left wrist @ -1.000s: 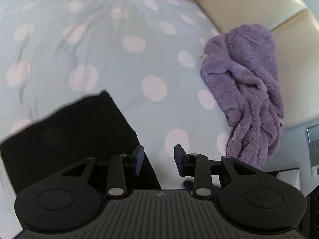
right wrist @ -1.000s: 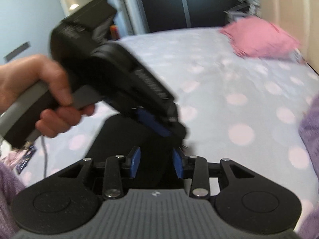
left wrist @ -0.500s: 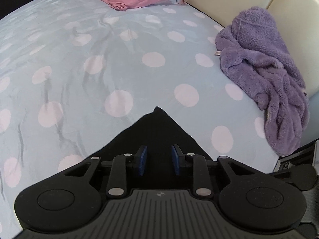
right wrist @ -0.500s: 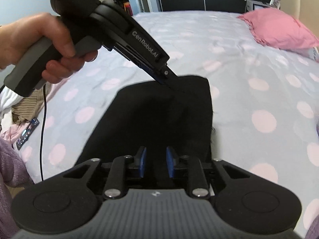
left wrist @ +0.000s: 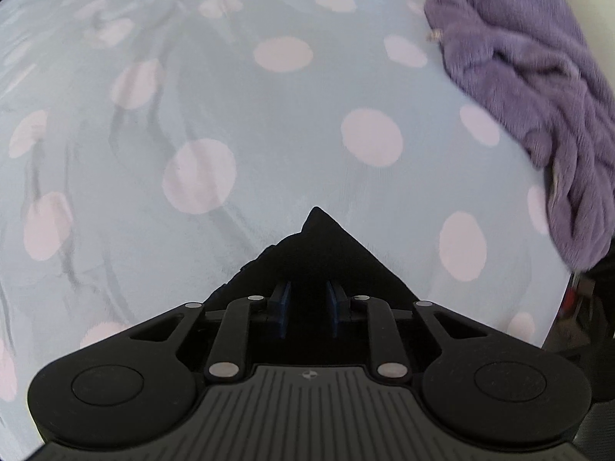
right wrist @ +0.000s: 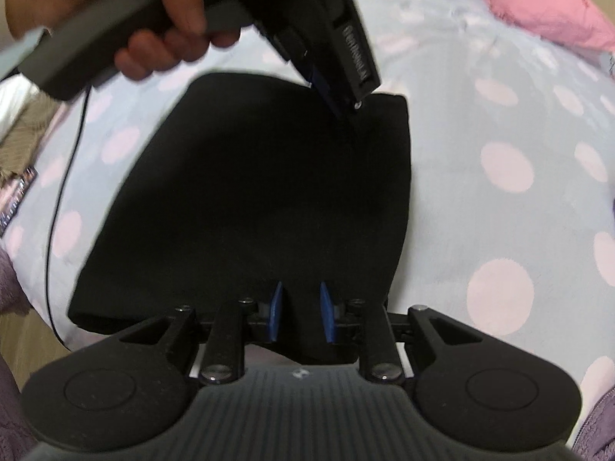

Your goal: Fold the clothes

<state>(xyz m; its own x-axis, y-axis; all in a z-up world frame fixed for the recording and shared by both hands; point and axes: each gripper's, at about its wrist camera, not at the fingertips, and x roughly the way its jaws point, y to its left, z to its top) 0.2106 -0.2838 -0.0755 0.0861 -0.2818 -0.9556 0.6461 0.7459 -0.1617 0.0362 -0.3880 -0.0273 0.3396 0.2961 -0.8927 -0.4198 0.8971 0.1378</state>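
Note:
A folded black garment (right wrist: 269, 192) lies on the pale blue, pink-dotted bedsheet (right wrist: 499, 123). My right gripper (right wrist: 298, 317) is closed on its near edge. My left gripper (left wrist: 307, 307) is closed on a far corner of the same garment (left wrist: 319, 246), which sticks out past its fingers as a point. In the right wrist view the left gripper (right wrist: 346, 96), held by a hand (right wrist: 161, 11), comes down onto the garment's far right corner.
A purple fleece garment (left wrist: 538, 88) lies heaped at the bed's right edge. A pink pillow (right wrist: 546, 4) lies at the far right. A black cable (right wrist: 65, 199) hangs at the left over the bed's edge. More clothes (right wrist: 15, 153) lie at the far left.
Both grippers closed on the black garment's edge and lifted it. They have since moved lower and closer to the bed, and the garment now lies flatter as a folded rectangle.

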